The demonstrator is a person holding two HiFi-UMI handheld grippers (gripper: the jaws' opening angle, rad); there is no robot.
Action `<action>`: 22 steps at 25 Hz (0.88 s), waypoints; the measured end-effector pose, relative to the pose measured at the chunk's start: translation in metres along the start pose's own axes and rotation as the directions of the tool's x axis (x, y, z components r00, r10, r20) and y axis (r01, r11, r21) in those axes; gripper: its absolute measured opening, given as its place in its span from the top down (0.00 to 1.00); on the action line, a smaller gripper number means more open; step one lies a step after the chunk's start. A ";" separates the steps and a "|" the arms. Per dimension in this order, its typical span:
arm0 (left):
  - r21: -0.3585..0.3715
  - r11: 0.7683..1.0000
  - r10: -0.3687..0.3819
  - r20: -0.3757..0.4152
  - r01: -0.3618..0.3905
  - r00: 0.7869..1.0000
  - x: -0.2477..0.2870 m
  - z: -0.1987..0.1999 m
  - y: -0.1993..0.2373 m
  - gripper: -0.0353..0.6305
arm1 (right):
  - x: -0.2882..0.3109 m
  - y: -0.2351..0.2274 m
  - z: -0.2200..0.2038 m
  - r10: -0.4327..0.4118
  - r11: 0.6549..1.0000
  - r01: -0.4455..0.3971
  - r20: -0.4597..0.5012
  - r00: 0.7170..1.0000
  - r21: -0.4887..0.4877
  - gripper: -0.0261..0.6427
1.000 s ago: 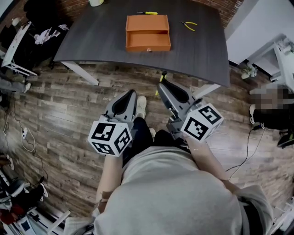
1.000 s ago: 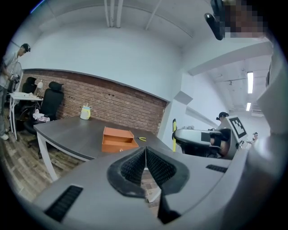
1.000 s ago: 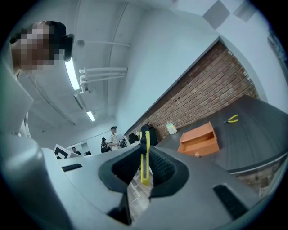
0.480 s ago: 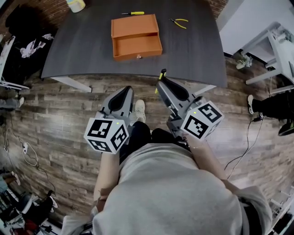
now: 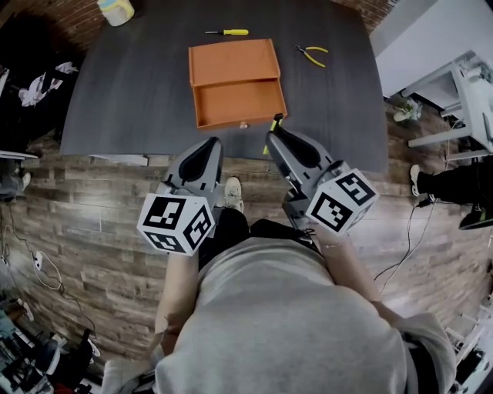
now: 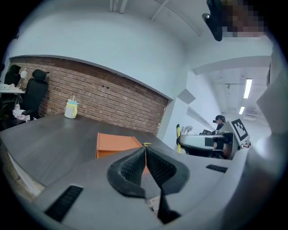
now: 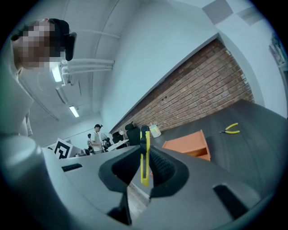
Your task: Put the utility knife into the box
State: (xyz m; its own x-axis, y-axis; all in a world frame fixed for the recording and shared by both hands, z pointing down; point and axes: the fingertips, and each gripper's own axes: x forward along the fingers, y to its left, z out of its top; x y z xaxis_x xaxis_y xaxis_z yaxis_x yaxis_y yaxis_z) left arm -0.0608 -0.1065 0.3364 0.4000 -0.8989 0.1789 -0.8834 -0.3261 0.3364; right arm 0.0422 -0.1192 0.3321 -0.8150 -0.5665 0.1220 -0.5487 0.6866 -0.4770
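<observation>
The orange box stands on the dark table with its drawer pulled out toward me; it also shows as the orange box and the orange box in the gripper views. My right gripper is shut on the yellow utility knife over the table's near edge, just short of the box. The knife stands upright between the pads. My left gripper hangs beside it, jaws shut and empty, with the fingertips meeting.
A yellow-handled screwdriver lies behind the box, yellow pliers to its right, a pale cup at the far left corner. Wood floor lies below the table edge. A person stands far off.
Both grippers and my view have come forward toward the table; the right gripper with the knife now reaches the table's near edge by the box. The jaws have not changed.
</observation>
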 end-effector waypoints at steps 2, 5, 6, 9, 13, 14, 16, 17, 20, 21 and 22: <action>0.001 1.000 -0.008 0.003 0.008 1.000 0.012 0.009 0.014 0.91 | 0.018 -0.007 0.009 -0.006 1.000 0.006 0.000 1.000 -0.007 0.86; 0.011 1.000 -0.023 0.003 0.023 1.000 0.029 0.020 0.032 0.91 | 0.041 -0.014 0.019 -0.007 1.000 0.007 -0.010 1.000 -0.030 0.86; 0.015 1.000 -0.027 0.003 0.027 1.000 0.033 0.024 0.038 0.91 | 0.048 -0.016 0.022 -0.007 0.999 0.007 -0.013 1.000 -0.036 0.86; 0.023 0.999 -0.045 0.008 0.044 0.999 0.048 0.035 0.053 0.91 | 0.069 -0.023 0.030 -0.012 0.999 0.011 -0.006 1.000 -0.044 0.86; 0.032 0.997 -0.074 0.008 0.073 0.997 0.063 0.045 0.068 0.91 | 0.092 -0.031 0.039 -0.027 0.999 0.027 0.006 1.000 -0.047 0.86; 0.029 0.996 -0.080 0.005 0.080 0.997 0.067 0.046 0.071 0.91 | 0.095 -0.033 0.041 -0.032 0.998 0.032 0.008 0.999 -0.048 0.86; 0.022 0.996 -0.091 -0.001 0.091 0.996 0.073 0.046 0.074 0.91 | 0.098 -0.037 0.045 -0.045 0.998 0.046 0.012 0.999 -0.046 0.86; 0.019 0.995 -0.096 -0.006 0.097 0.995 0.075 0.045 0.075 0.91 | 0.099 -0.039 0.045 -0.053 0.998 0.053 0.013 0.999 -0.044 0.86; 0.010 0.994 -0.110 -0.021 0.111 0.994 0.076 0.040 0.077 0.91 | 0.099 -0.044 0.043 -0.080 0.996 0.081 0.013 0.997 -0.035 0.86; 0.008 0.993 -0.115 -0.026 0.115 0.993 0.076 0.038 0.078 0.91 | 0.098 -0.046 0.043 -0.091 0.995 0.091 0.014 0.996 -0.032 0.86; 0.007 0.993 -0.118 -0.029 0.119 0.993 0.075 0.037 0.078 0.91 | 0.097 -0.048 0.042 -0.101 0.994 0.101 0.015 0.995 -0.030 0.86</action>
State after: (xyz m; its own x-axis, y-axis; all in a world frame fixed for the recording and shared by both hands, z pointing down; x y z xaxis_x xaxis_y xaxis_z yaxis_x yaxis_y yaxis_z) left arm -0.1089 -0.2108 0.3417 0.5087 -0.8450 0.1648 -0.8316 -0.4326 0.3484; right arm -0.0026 -0.2268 0.3302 -0.7525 -0.6398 0.1562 -0.6339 0.6392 -0.4355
